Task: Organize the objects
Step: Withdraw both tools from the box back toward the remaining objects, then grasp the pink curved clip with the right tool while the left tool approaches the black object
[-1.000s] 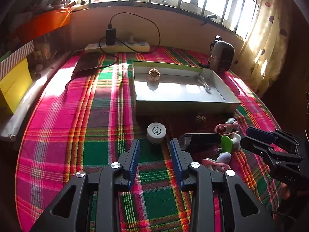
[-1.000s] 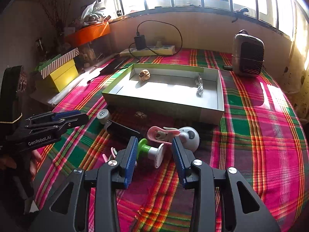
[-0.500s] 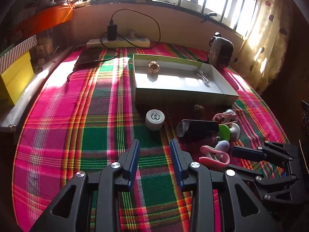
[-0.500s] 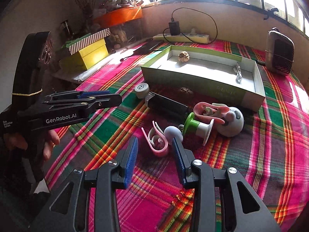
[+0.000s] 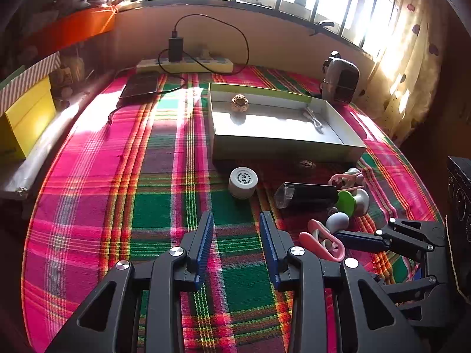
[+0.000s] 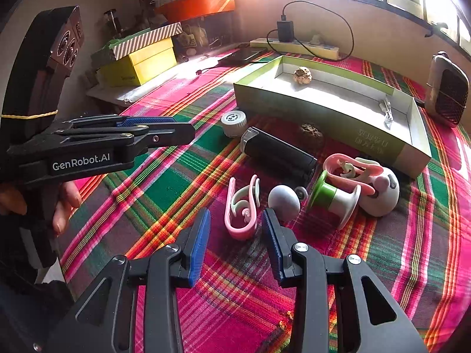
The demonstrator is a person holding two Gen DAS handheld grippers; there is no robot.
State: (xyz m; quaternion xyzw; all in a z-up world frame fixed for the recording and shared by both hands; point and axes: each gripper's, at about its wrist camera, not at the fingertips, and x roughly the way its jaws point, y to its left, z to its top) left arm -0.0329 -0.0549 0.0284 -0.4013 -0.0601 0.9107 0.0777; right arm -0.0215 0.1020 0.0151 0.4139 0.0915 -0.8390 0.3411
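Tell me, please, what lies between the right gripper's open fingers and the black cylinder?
In the right wrist view, a pink looped clip and grey ball lie between the right gripper and black cylinder.

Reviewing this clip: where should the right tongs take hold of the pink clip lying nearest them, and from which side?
Probably across the pink clip's closed rounded end, which points toward the right tongs. Come straight forward and down: the clip lies flat on the plaid cloth, lengthwise between the open jaws. Keep clear of the grey ball close on its right.

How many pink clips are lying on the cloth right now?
2. One pink clip lies just ahead of the open right gripper, beside the grey ball. The other pink clip rests on the white dome near the box. Others may be hidden.
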